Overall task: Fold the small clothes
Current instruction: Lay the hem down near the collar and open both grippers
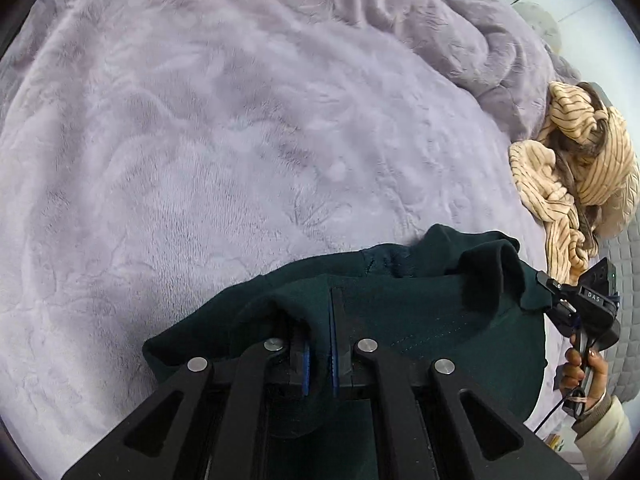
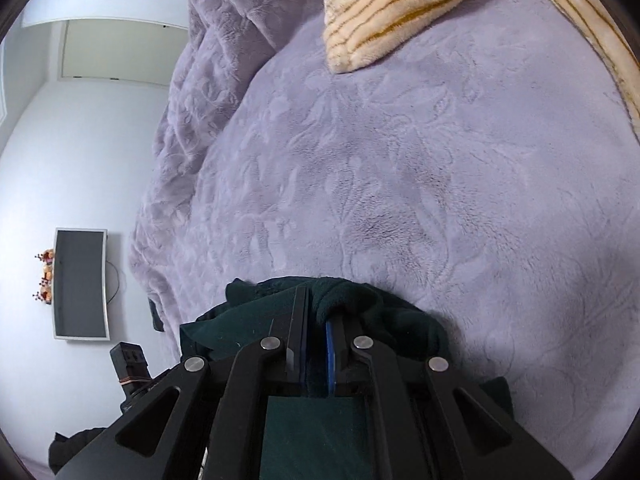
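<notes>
A dark green garment (image 1: 400, 304) lies bunched on the lavender plush blanket (image 1: 240, 160). In the left wrist view my left gripper (image 1: 320, 320) is shut on a fold of it, and cloth drapes over the left finger. At the right, my right gripper (image 1: 541, 282) pinches the garment's other end, with a person's hand (image 1: 580, 368) on its handle. In the right wrist view the right gripper (image 2: 320, 308) has the green garment (image 2: 360, 300) clamped between its blue pads, and cloth bulges over the right finger.
A heap of beige striped fleece clothes (image 1: 572, 180) lies at the bed's right side, also seen as the beige fleece (image 2: 396, 12) ahead of the right gripper. The blanket is rumpled into thick folds (image 1: 460, 40) at the far side. A dark screen (image 2: 80, 284) hangs on the wall.
</notes>
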`<action>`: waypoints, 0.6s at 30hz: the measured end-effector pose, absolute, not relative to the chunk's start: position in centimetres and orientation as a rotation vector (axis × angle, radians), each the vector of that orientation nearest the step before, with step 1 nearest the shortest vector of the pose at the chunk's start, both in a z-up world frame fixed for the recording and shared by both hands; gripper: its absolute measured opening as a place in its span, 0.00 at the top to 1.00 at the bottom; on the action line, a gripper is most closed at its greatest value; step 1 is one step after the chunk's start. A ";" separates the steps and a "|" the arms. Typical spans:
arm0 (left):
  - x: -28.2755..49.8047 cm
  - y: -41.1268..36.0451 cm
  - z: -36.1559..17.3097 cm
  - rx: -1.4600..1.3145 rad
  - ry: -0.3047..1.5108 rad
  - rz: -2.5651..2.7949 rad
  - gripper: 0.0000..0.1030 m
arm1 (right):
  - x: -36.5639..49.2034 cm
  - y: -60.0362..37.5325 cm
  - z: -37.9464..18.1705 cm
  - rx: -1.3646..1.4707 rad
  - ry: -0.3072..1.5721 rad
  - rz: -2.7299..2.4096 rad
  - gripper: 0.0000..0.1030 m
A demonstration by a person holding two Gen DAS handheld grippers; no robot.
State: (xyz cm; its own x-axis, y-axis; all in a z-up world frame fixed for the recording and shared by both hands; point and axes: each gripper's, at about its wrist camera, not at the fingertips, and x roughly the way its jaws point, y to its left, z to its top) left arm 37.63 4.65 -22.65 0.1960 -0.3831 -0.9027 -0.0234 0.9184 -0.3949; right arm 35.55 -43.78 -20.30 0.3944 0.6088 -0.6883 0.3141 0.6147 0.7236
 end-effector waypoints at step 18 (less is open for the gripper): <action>31.2 3.5 -17.8 -0.062 1.367 -0.288 0.15 | 32.0 -42.0 -17.4 0.956 1.211 0.368 0.58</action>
State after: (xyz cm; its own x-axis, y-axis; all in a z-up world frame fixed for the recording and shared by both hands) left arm 31.23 3.53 -17.84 0.1729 -0.2388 -0.9556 0.1670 0.9632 -0.2105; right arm 32.01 -42.01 -17.37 0.3534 0.6993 -0.6214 0.2356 0.5763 0.7825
